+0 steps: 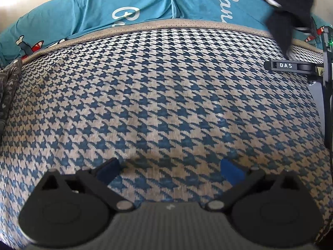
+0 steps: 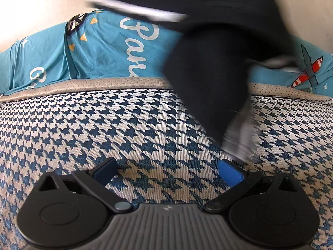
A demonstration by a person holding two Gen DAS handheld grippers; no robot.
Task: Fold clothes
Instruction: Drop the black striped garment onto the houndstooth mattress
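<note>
Right wrist: black garment (image 2: 208,73) above houndstooth mattress (image 2: 104,125).

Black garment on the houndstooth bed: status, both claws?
Left claw open, empty. Right claw open, empty. Black garment blurred, unheld, above houndstooth cover. Nothing in the way.

"DAS" on a black clip (image 1: 286,65).
</note>
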